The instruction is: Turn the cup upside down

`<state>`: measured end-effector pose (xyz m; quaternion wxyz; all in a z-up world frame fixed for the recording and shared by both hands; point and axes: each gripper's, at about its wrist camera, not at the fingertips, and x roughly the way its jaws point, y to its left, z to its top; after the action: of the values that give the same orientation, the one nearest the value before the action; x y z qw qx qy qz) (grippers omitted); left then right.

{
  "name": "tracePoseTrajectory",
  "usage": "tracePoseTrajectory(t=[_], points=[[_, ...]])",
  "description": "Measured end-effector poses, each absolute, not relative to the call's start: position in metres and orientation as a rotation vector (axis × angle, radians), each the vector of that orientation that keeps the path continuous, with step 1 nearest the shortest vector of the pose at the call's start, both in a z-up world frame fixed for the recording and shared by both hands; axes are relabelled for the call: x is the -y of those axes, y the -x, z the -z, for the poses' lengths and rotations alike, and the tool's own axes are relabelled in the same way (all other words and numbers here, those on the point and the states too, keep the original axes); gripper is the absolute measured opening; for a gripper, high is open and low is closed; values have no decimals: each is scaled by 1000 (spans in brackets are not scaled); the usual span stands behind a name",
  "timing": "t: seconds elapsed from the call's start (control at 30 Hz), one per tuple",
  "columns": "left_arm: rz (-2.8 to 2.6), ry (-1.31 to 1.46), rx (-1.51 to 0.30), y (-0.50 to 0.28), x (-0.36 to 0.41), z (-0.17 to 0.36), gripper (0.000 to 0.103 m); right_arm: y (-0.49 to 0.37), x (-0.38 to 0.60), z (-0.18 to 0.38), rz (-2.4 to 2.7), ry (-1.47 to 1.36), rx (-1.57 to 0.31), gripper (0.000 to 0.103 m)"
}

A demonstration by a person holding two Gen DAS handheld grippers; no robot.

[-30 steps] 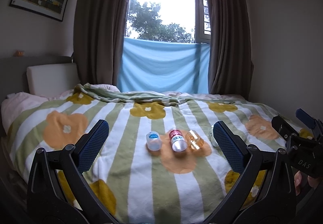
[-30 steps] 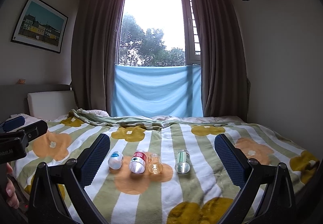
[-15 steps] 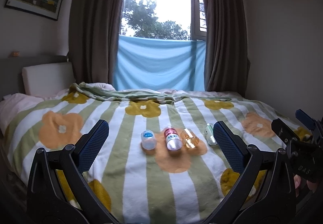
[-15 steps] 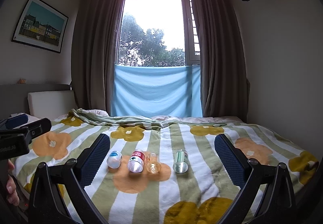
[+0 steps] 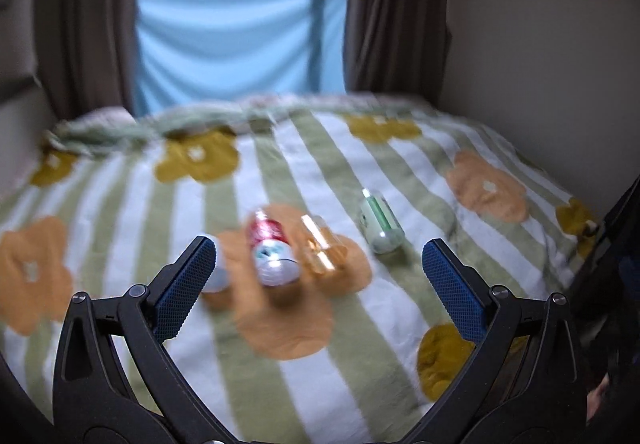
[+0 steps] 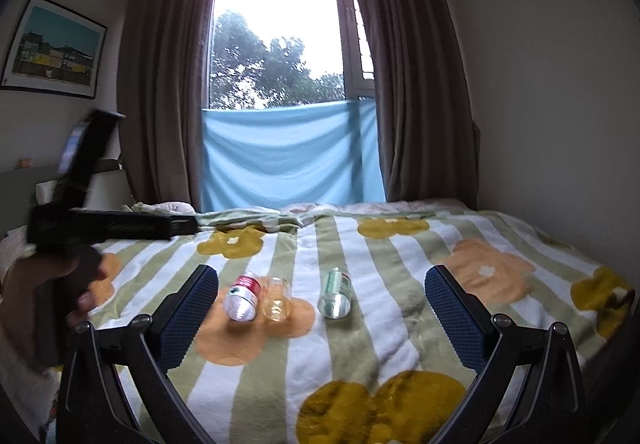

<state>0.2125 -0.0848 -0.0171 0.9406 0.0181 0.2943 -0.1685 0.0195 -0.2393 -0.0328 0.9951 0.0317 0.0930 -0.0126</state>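
Note:
Several small cups lie on their sides in a row on the striped flower blanket (image 5: 360, 324). In the blurred left wrist view a red-labelled cup (image 5: 272, 248), an amber clear cup (image 5: 322, 248) and a green cup (image 5: 380, 222) show. A whitish cup (image 5: 216, 278) is half hidden behind my left finger. My left gripper (image 5: 319, 246) hovers open just short of the red and amber cups, holding nothing. My right gripper (image 6: 322, 272) is open and empty further back, facing the red cup (image 6: 242, 296), amber cup (image 6: 277, 298) and green cup (image 6: 335, 292).
A hand (image 6: 36, 284) grips the left tool's black body (image 6: 104, 226) at the left of the right wrist view. Behind the bed are a window with a blue cloth (image 6: 292, 156), brown curtains (image 6: 416, 84) and a wall (image 6: 560, 124) close on the right.
My left gripper has moved forward and tipped down toward the cups, blurring its view. The right gripper has crept slightly closer. The cups have not moved.

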Motion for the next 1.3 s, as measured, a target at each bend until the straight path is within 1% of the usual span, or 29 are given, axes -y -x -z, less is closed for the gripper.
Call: tracePoseTrajectory(t=[0.2, 0.33, 0.53, 0.7, 0.9, 0.93, 0.97, 1.03, 1.17, 1.3], points=[[319, -16, -829, -325, 89, 58, 103, -43, 254, 54, 27, -84, -244, 103], [322, 11, -988, -386, 83, 92, 103, -59, 259, 65, 14, -88, -267, 103], [255, 0, -1165, -435, 77, 146, 103, -80, 269, 81, -55, -179, -306, 103], [239, -65, -1217, -450, 83, 175, 102, -91, 261, 93, -62, -145, -349, 103], [249, -136, -1256, -459, 92, 193, 89, -102, 254, 109, -76, -135, -397, 103], [248, -141, -1264, -460, 92, 196, 84, -103, 253, 110, -80, -134, -406, 103], [250, -141, -1272, -461, 92, 199, 77, -104, 251, 112, -85, -130, -410, 103], [262, -131, -1292, -464, 91, 203, 68, -106, 248, 113, -90, -120, -415, 103], [279, -115, -1276, -463, 88, 200, 65, -109, 244, 114, -95, -108, -421, 103], [302, -98, -1259, -455, 82, 187, 65, -110, 243, 112, -102, -124, -430, 103]])
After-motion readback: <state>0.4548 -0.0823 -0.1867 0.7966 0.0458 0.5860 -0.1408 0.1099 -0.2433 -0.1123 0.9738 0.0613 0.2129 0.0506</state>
